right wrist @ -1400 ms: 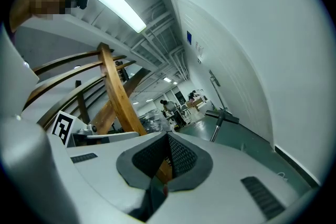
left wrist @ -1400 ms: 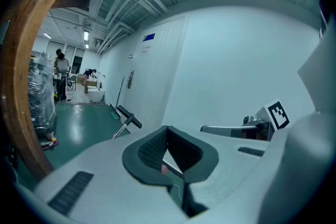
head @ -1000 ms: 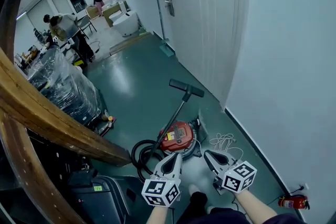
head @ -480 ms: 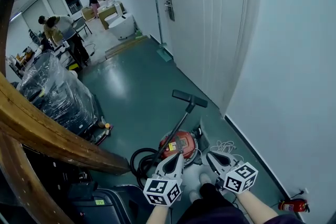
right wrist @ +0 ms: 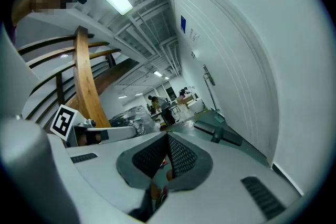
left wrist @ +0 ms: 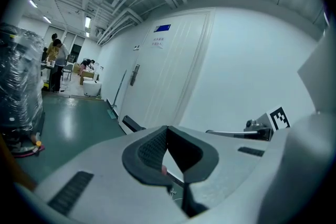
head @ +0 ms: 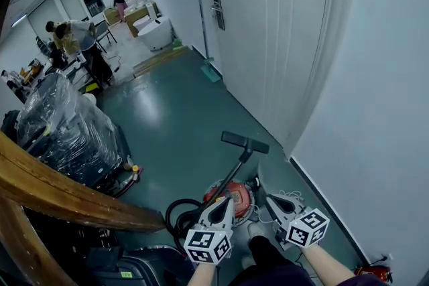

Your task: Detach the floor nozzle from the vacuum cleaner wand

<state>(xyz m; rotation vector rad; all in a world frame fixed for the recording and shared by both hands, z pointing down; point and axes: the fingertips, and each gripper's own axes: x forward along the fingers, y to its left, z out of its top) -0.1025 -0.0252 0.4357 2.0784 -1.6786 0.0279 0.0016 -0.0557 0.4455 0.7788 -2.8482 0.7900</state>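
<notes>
The black floor nozzle (head: 244,142) is lying on the green floor (head: 174,117) just beyond the red vacuum canister (head: 231,189), joined to the wand (head: 233,167) slanting over that canister. On the canister's near side, the left gripper (head: 226,200) and right gripper (head: 269,199) are hovering, jaws clenched on nothing.

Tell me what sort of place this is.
Probably an indoor workshop or storage hall rather than a home. It has a painted green floor, a plastic-wrapped stack of goods, and people busy near a table at the far end.
</notes>
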